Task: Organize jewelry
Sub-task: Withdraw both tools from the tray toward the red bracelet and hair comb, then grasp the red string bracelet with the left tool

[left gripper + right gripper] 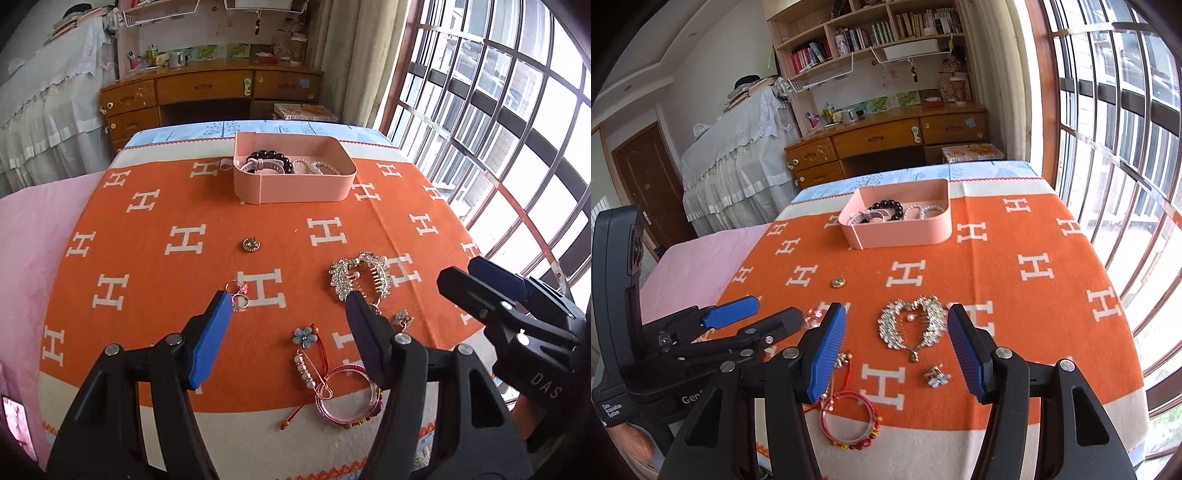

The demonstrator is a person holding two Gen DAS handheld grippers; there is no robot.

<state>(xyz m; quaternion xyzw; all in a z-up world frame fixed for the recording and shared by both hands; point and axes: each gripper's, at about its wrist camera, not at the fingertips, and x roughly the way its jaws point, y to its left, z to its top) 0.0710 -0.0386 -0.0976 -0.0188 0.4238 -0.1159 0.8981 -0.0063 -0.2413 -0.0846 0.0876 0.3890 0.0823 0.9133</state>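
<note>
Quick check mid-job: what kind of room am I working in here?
Most likely a bedroom or study at home: a wooden desk with drawers, a bookshelf full of books above it, and a barred window beside the blanket-covered table.

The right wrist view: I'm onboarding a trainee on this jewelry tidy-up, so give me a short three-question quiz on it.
1. True or false: the pink rectangular box on the orange blanket with white H letters already holds bracelets.
2. Multiple choice: the silver leaf-shaped rhinestone hair comb lies A) inside the box, B) on the blanket ahead of the right gripper, C) clamped in the left gripper.
3. Fill in: the red-pink round bangle lies on the blanket, nearer the ____ than the box is.

Key: 1 true, a dark bead bracelet and a pearl bracelet lie inside. 2 B. 3 camera.
</note>
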